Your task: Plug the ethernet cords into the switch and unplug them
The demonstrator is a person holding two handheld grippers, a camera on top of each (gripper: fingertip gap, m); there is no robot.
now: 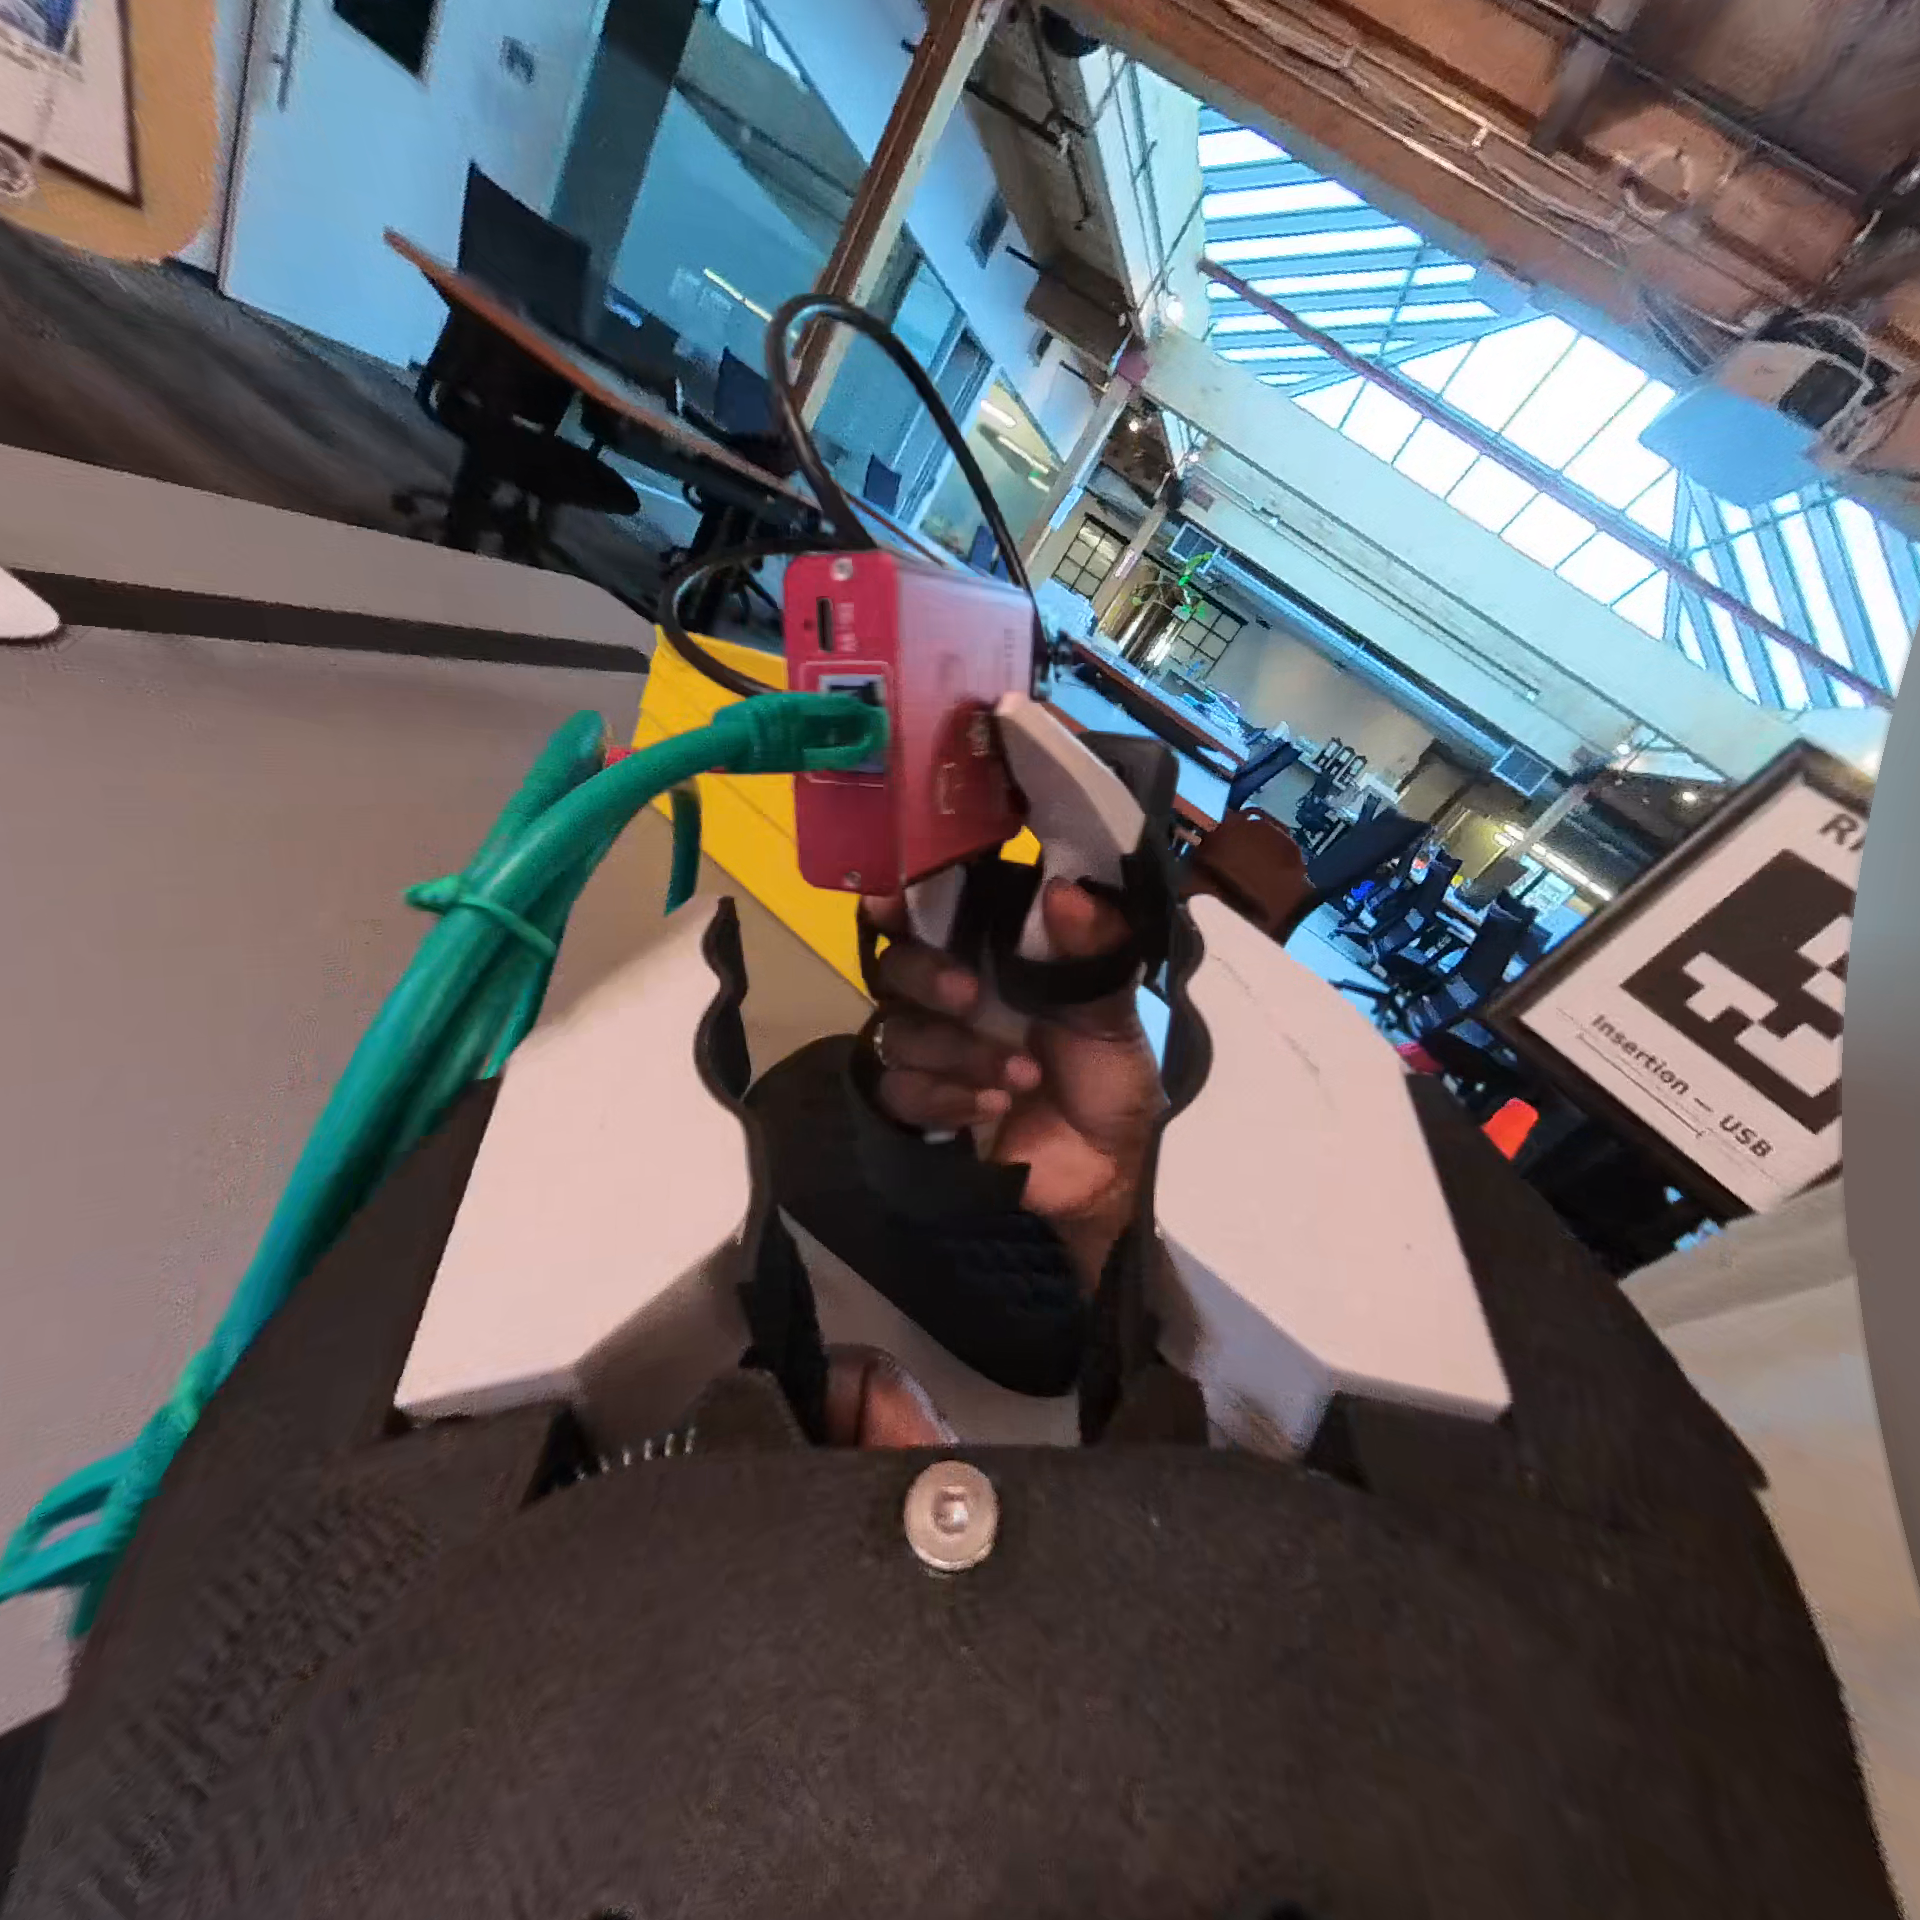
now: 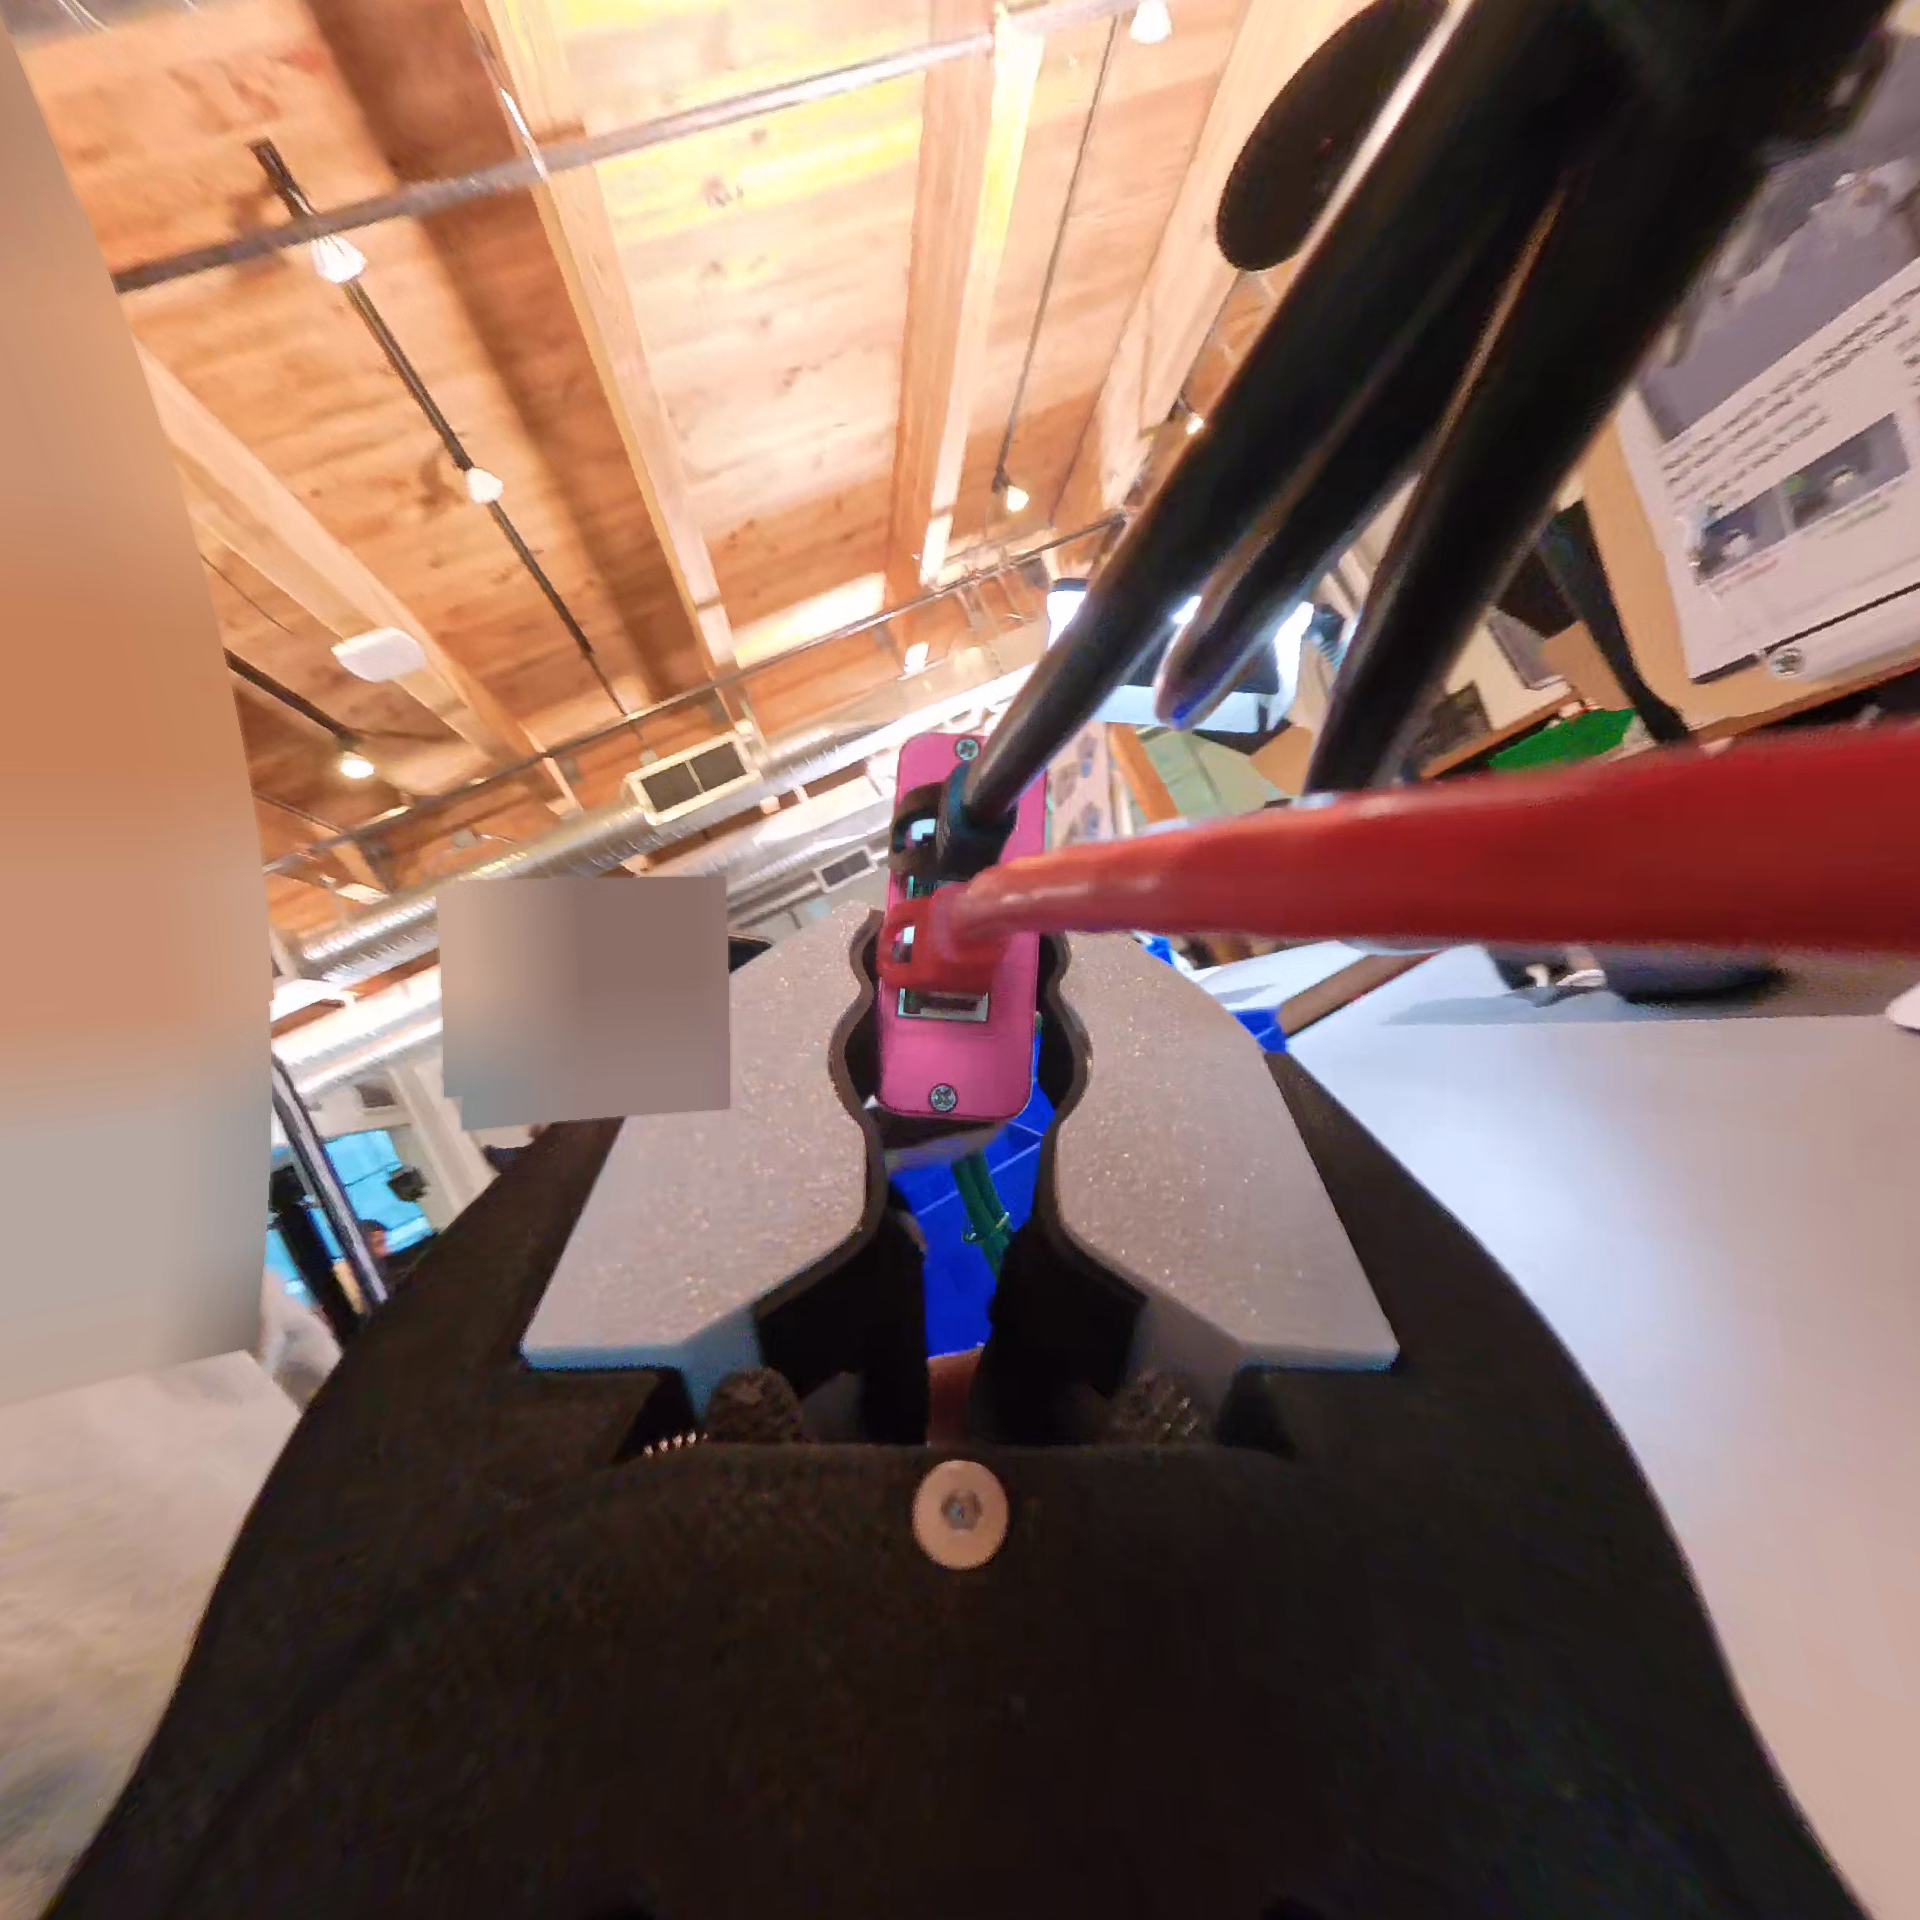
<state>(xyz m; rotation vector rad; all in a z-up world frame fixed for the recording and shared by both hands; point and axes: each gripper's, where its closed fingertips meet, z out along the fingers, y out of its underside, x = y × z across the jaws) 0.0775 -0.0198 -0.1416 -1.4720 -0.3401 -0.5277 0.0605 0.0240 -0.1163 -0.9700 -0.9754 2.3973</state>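
Because the small red switch (image 1: 909,727) is pinched only at its lower end and raised clear of the table (image 1: 260,831), any tug along a cord could, I judge, lever it between the pads and twist it loose. In the right wrist view the right gripper (image 2: 961,1023) has its grey fingers (image 2: 727,1143) closed on the switch's two sides, the port face turned toward the camera, with a black cord (image 2: 1195,540) and a red cord (image 2: 1455,852) plugged in and one port empty below them. The green cord (image 1: 623,790) sits in a port on the opposite end, its bundled slack hanging and pulling sideways. The left gripper (image 1: 956,1049) stands open and empty, the switch ahead of its fingertips, well apart.
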